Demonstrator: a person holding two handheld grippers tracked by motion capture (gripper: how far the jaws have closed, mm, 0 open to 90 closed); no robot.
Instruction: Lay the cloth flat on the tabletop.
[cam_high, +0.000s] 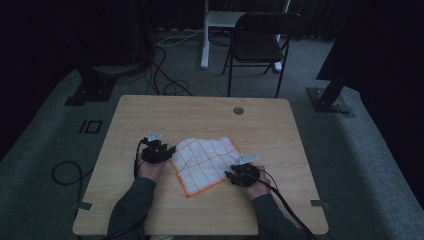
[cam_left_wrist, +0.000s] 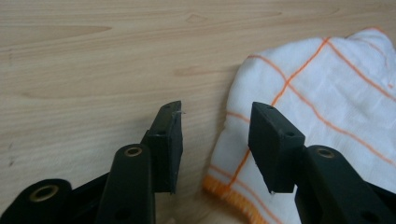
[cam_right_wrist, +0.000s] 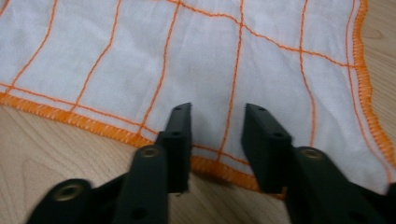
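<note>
the white cloth (cam_high: 205, 162) with orange grid lines lies flat mid-desk (cam_high: 150, 110). the left gripper (cam_high: 172, 150) stands wide at the cloth's left edge, nothing pinched; the right gripper (cam_high: 229, 175) straddles its near hem, jaws narrower, not yet pressing. slide each lower jaw under the hem before closing, so both layers lift evenly.

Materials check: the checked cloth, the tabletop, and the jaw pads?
Cloth: looks like thin woven cotton, matte white, with orange grid lines and an orange overlocked hem; soft wrinkles show.
Tabletop: light wood grain, smooth with a slight sheen; probably laminate or veneer rather than solid wood, hard to tell.
Jaw pads: matte black, likely moulded or printed plastic, with small screw holes on their faces.
</note>
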